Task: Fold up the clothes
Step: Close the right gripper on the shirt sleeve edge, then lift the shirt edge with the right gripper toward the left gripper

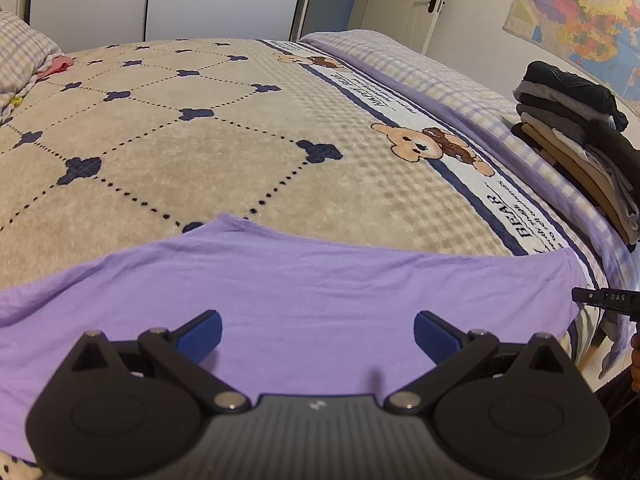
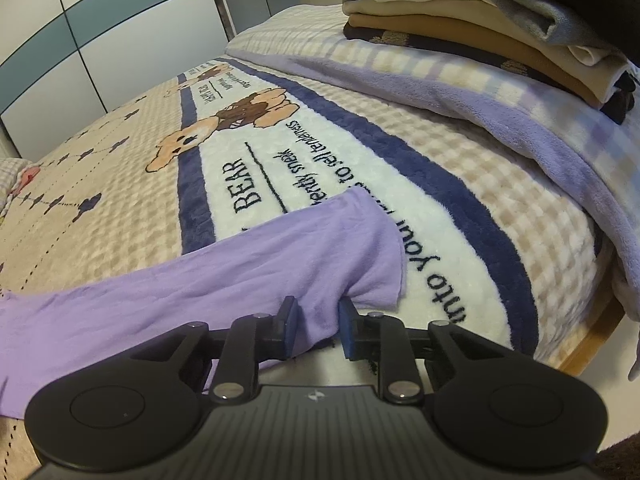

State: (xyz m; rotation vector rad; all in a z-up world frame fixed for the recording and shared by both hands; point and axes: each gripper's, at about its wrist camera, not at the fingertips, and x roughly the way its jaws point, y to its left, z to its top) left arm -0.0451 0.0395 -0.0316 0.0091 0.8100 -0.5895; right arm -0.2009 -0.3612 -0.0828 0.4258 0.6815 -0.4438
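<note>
Now right gripper (image 2: 318, 322) clamped on purple shirt (image 2: 240, 264) edge; left gripper (image 1: 318, 334) spread above shirt.

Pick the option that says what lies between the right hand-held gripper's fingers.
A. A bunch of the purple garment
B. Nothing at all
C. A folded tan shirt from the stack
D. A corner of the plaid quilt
A: in the right wrist view the right hand-held gripper has its blue pads either side of a bunched fold of the purple garment.
</note>
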